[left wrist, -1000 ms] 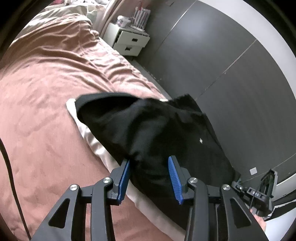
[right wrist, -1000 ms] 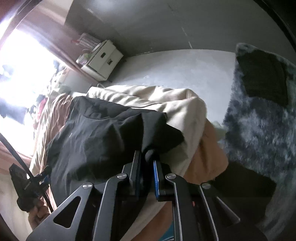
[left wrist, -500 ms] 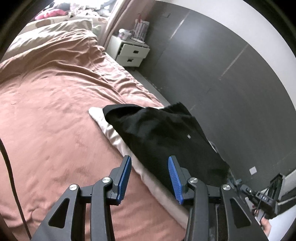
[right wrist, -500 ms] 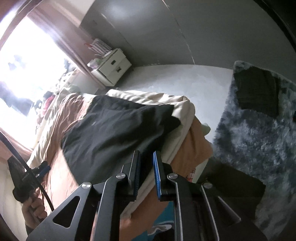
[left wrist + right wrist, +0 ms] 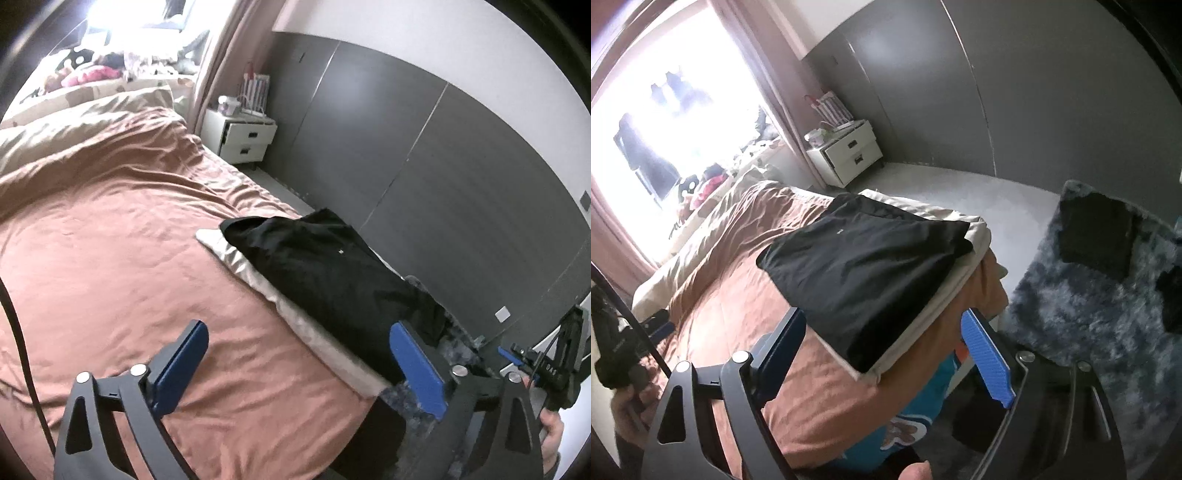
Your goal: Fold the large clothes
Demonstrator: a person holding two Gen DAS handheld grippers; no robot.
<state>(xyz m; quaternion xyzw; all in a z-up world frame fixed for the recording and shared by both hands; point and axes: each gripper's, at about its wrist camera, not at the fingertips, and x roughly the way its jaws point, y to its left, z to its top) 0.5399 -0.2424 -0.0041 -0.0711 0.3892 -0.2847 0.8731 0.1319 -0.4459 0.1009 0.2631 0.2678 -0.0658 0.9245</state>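
Garment [image 5: 864,266]: folded, laid on cream cloth [image 5: 934,314] on bed [image 5: 110,258].
Left gripper [image 5: 295,365]: fingers spread wide, nothing held.
Right gripper [image 5: 886,354]: fingers spread wide, nothing held.

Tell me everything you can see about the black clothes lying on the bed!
The black garment is soft, dark fabric, folded into a flat, roughly rectangular bundle with a few wrinkles and one tiny white mark on top. It lies on a cream folded cloth at the corner of the bed, above the brown bedspread. Its far edge looks a little bunched. Neither the left gripper nor the right gripper touches it; both are open and held back from it.
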